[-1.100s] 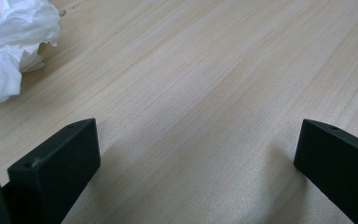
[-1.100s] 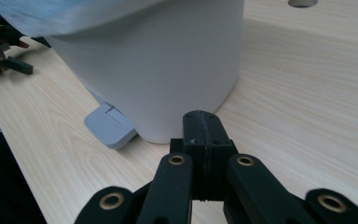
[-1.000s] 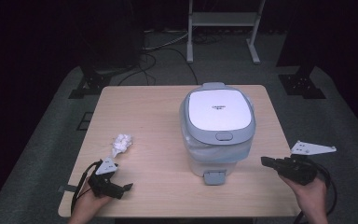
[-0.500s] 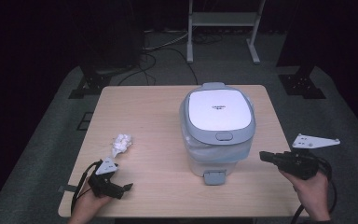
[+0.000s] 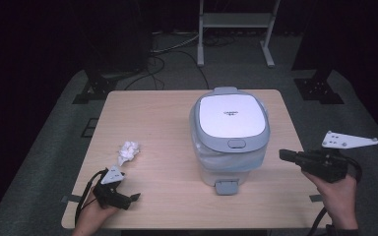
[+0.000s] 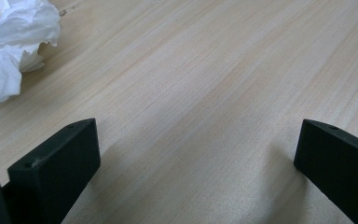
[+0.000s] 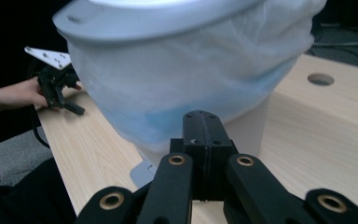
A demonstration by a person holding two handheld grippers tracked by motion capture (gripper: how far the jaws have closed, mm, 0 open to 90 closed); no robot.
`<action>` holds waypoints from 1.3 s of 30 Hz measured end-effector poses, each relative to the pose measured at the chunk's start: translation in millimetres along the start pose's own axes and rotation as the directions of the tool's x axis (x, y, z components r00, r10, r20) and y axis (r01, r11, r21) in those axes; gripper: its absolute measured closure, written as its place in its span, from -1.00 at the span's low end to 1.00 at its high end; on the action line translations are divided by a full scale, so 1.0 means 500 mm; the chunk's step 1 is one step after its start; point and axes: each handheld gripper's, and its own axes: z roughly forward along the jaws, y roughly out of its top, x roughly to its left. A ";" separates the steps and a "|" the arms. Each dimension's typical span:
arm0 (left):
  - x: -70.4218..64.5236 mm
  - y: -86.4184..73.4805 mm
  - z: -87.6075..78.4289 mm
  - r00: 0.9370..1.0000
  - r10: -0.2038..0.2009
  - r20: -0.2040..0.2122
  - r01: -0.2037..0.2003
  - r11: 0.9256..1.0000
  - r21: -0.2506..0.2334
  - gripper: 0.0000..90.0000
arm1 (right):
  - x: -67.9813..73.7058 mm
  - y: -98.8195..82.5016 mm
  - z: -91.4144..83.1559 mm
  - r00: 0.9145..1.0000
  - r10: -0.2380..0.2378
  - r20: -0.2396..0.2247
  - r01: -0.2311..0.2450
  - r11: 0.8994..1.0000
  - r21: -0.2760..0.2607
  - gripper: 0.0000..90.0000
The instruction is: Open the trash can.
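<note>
A pale wooden counter carries a small pedal bin standing upright a little right of its middle. The bin has a white lid with a grey rim, closed, a translucent liner bag bulging out under the rim, and a grey foot pedal at its base on the person's side. In the right gripper view the bin looms close ahead, its bagged body wider than the pale base beneath it, with a round hole in the counter beyond it to the right.

A crumpled wad of white tissue lies on the counter well to the left of the bin, apart from it. The left gripper rests low at the near left corner of the counter, held in the left hand, just nearer the person than the tissue and not touching it. In the left gripper view its jaws stand wide apart with bare wood between them, and the tissue sits off to the upper left, outside the gap.

The right gripper is held in the right hand off the right edge of the counter, above the grey floor, pointing left toward the bin's lower body and clear of it. In the right gripper view its jaws are pressed together with nothing between them. That view also shows the left gripper far off beside the bin.
</note>
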 end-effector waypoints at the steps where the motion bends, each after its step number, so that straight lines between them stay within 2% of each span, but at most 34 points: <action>1: 0.000 0.000 0.000 1.000 0.000 0.000 0.000 1.000 0.000 -1.00 | 0.002 0.010 -0.005 1.000 -0.007 -0.004 0.007 1.000 -0.011 1.00; 12: 0.000 0.000 0.000 1.000 -0.001 0.000 0.001 1.000 -0.002 -1.00 | 0.017 0.057 -0.016 0.998 -0.046 -0.044 0.043 0.997 -0.062 1.00; 30: 0.000 0.000 0.000 1.000 -0.001 0.000 0.001 1.000 -0.002 -1.00 | 0.047 0.108 0.011 0.989 -0.098 -0.114 0.088 0.992 -0.092 1.00; 39: 0.000 0.000 0.000 1.000 -0.001 0.000 0.001 1.000 -0.002 -1.00 | 0.063 0.127 0.042 0.978 -0.113 -0.173 0.098 0.991 -0.095 1.00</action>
